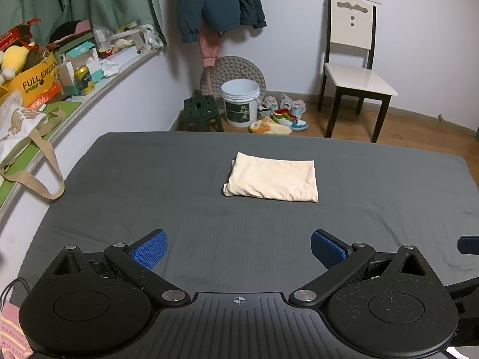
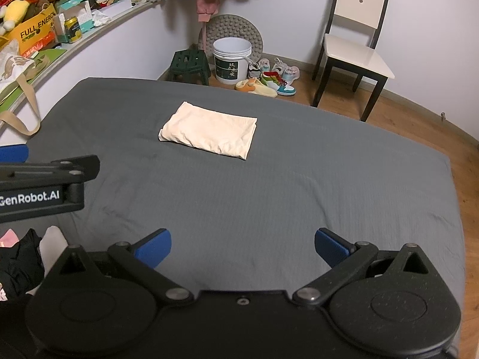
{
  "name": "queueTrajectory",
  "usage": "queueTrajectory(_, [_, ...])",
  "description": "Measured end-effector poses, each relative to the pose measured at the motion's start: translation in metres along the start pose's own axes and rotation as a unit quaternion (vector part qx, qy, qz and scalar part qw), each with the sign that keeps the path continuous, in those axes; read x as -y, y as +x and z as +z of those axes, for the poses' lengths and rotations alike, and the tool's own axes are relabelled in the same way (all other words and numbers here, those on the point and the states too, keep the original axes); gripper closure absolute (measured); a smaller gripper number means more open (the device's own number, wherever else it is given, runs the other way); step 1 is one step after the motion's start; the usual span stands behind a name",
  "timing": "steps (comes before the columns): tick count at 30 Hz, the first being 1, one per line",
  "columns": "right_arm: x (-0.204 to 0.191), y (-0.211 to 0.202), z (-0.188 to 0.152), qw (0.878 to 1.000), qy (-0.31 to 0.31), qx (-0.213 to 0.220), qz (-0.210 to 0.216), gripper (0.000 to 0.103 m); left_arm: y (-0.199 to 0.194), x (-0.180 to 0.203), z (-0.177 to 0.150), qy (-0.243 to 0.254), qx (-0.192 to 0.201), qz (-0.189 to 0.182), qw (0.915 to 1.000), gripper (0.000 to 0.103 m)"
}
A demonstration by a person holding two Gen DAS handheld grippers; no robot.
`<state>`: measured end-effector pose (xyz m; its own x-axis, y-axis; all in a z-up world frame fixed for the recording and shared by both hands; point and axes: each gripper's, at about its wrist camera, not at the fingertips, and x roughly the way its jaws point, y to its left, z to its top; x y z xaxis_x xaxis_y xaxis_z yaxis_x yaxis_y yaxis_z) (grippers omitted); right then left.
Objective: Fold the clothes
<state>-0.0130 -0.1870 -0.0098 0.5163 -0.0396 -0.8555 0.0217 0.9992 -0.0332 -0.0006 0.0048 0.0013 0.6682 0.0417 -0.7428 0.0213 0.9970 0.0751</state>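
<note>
Folded cream garment (image 2: 209, 133) on grey bed (image 2: 299, 185) — right gripper (image 2: 242, 246) spread, empty.

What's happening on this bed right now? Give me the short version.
A person is folding clothes with a hand-held gripper in each hand. Both the left hand-held gripper and the right hand-held gripper are open, holding nothing, and hang over the near part of the grey bed. A cream garment lies folded into a neat rectangle in the middle of the bed, apart from both grippers. A heap of dark and pink clothes shows at the left edge of the right wrist view, seemingly not yet folded.
</note>
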Motion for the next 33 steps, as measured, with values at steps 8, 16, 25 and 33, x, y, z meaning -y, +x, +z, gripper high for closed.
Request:
queueTrajectory(8, [0.0009,0.0004,-0.0001,1.0,-0.001,-0.001,-0.001,0.0,-0.0004,0.0001,0.0002,-0.001,0.001,0.0,1.0,0.0])
queueTrajectory(16, [0.0018,0.0008,-0.0019,1.0,-0.004,-0.001,-0.002,0.0,0.0003,-0.0016,0.0023,-0.002,0.002,-0.002,1.0,0.0])
queueTrajectory(25, [0.0029,0.0001,-0.003,1.0,-0.005,0.0,-0.001,0.0,-0.0005,-0.0019,0.0036,-0.002,0.004,-0.008,1.0,0.0])
queueTrajectory(33, [0.0072,-0.002,-0.004,1.0,-0.005,0.001,0.0,0.0,-0.0059,-0.0007,0.0059,0.004,0.023,-0.016,0.9996,0.0])
